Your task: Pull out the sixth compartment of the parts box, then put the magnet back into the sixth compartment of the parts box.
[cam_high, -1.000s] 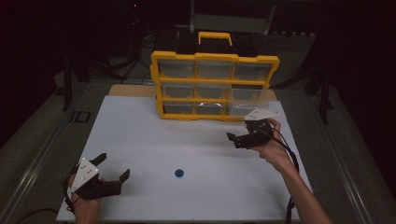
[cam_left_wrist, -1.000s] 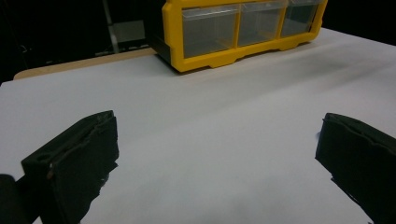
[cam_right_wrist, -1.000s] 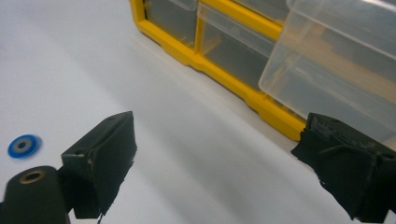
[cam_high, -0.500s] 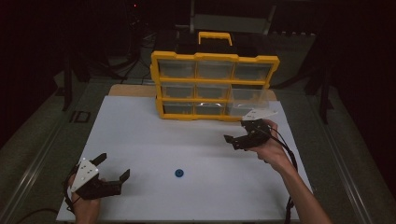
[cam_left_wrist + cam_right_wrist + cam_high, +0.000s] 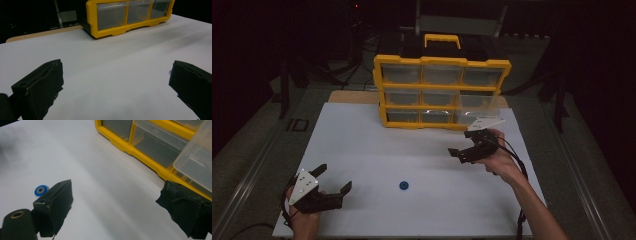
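Left gripper point(image 5: 333, 181): at 7 o'clock on the white table point(image 5: 362, 145), jaws spread wide, nothing between them
Blue ring point(image 5: 404, 185): flat on the table near 6 o'clock, between both grippers, well apart from each
Yellow drawer cabinet point(image 5: 442, 92): upright at 12 o'clock, lower right clear drawer point(image 5: 197, 162) pulled out
Right gripper point(image 5: 465, 152): at 3 o'clock just before the cabinet, jaws wide, empty, aimed toward 9 o'clock
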A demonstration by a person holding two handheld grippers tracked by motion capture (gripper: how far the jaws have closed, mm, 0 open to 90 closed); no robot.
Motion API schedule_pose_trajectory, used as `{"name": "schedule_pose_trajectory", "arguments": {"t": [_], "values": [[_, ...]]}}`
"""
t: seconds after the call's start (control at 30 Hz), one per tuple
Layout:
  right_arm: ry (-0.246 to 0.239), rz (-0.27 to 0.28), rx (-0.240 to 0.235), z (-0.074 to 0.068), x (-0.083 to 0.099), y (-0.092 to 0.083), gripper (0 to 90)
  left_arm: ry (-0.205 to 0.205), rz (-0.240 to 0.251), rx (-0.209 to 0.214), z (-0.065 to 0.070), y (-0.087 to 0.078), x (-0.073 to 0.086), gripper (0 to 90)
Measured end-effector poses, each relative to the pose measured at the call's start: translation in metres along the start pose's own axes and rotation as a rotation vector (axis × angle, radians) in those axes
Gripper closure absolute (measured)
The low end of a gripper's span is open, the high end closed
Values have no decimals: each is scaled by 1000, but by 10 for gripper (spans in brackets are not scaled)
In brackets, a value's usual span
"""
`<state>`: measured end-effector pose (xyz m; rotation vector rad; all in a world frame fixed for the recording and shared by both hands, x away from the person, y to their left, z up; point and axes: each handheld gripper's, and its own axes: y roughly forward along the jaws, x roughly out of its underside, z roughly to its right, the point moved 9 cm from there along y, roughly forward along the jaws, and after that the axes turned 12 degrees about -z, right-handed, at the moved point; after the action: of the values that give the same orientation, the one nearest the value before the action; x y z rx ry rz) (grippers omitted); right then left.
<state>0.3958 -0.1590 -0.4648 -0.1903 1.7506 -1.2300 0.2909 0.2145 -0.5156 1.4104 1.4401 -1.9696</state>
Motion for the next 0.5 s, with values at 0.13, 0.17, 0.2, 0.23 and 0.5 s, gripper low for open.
{"name": "schedule_pose_trajectory", "arguments": {"t": [0.13, 0.17, 0.2, 0.23, 0.5], "values": [[-18, -4, -16, -4, -1, 1, 104, -3, 3, 0, 0, 0, 0, 0], [-21, -6, -16, -4, -1, 1, 104, -3, 2, 0, 0, 0, 0, 0], [-21, -6, -16, -4, -1, 1, 104, -3, 2, 0, 0, 0, 0, 0], [-29, -12, -20, -6, -1, 3, 104, -4, 2, 0, -1, 0, 0, 0], [-52, -30, -43, -14, -2, 8, 104, -4, 3, -1, 0, -1, 0, 0]]}}
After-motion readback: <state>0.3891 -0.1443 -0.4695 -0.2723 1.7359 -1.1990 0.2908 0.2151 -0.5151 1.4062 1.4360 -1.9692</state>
